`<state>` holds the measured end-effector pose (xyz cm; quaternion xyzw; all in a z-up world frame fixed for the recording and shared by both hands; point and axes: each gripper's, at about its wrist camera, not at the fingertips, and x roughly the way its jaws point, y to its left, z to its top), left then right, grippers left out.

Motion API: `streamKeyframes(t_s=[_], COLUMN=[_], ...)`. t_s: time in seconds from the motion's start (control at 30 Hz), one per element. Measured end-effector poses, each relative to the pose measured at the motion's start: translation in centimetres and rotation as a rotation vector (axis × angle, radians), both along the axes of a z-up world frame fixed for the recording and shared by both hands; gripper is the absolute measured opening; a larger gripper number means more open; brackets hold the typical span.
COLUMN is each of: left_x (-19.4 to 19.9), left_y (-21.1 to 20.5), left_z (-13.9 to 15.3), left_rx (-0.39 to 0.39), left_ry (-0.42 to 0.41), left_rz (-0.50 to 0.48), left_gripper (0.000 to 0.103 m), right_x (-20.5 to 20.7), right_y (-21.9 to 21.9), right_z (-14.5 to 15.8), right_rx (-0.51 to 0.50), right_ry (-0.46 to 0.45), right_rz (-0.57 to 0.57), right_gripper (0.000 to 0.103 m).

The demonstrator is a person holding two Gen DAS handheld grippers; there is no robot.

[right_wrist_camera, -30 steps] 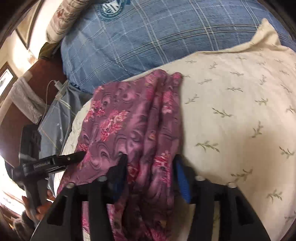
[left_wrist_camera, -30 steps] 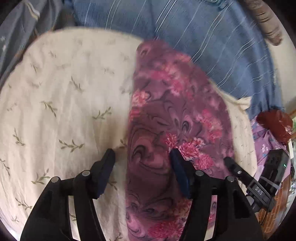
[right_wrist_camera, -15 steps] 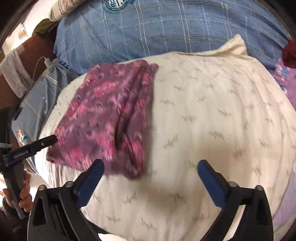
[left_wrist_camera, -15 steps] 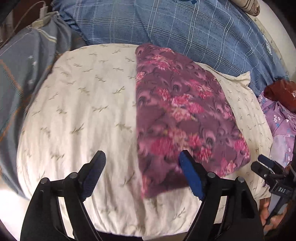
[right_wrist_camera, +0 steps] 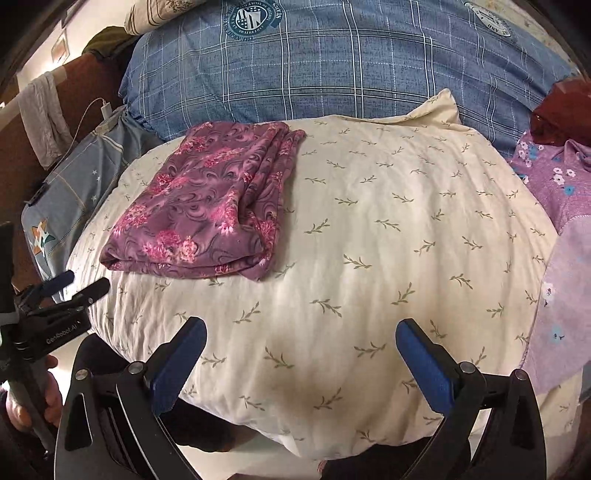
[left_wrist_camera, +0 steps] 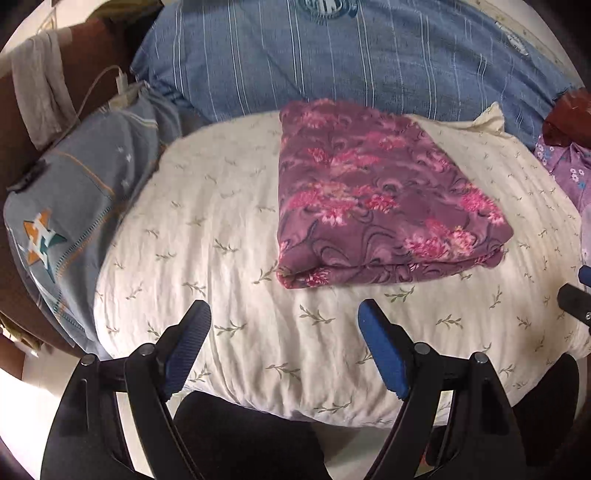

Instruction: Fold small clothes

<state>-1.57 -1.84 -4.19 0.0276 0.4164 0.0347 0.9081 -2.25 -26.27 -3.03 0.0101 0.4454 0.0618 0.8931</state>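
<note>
Cream leaf-print pillow [right_wrist_camera: 388, 229] as landmark. Behind it: blue plaid bedding [right_wrist_camera: 332, 66] with round crests. To its left: grey-blue cushion [left_wrist_camera: 74, 199] with star emblem, white charger cable [left_wrist_camera: 99, 85], brown wooden headboard [left_wrist_camera: 92, 48] draped with grey cloth [left_wrist_camera: 40, 96]. To its right: lilac floral fabric [right_wrist_camera: 557, 181]. Below: pale floor [left_wrist_camera: 29, 398].

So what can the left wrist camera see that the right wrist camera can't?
Only the left wrist view shows the open left gripper from behind, and just the tips of the other gripper at its right edge. Only the right wrist view shows the open right gripper from behind, the hand holding the left gripper's handle, and the striped cream cushion at the top. Both show the folded purple floral garment on the cream leaf-print pillow and the blue plaid pillow.
</note>
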Motion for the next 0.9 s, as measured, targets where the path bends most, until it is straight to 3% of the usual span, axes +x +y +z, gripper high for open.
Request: streamKeyframes(t_s=[0.27,0.37,0.47,0.53,0.63,0.9], left_x=[-1.6,-1.8,-1.3,-1.1,-1.2,-1.7], left_y=[-0.1,-0.2,-0.4,-0.7,-0.6,-1.4], left_z=[1.8,1.7,1.3,1.0,1.0,1.9], left_rx=[-0.026,-0.045,-0.009,0.010,-0.051,-0.093], left_ry=[-0.046,-0.028,0.012,0.032,0.035,0.041], left_rz=[-0.032,-0.042,-0.020,-0.022,-0.057,-0.159], left_gripper=[0.082,0.082,0.082,0.083,0.082,0.082], right_x=[-2.3,-2.9,-2.9,-3.3,-3.6,-4.1], right_y=[1.2,1.6,1.9,2.0,1.7,1.7], right_z=[1.1,1.2,0.8,0.8,1.4,2.2], right_rx=[-0.122,-0.095,-0.069,-0.088,-0.109,-0.193], right_ry=[-0.069,-0.050,0.005,-0.015,-0.043,-0.109], right_rz=[0.029,0.064,0.079,0.067,0.036,0.026], right_gripper=[0.103,0.103,0.103,0.103,0.103,0.103])
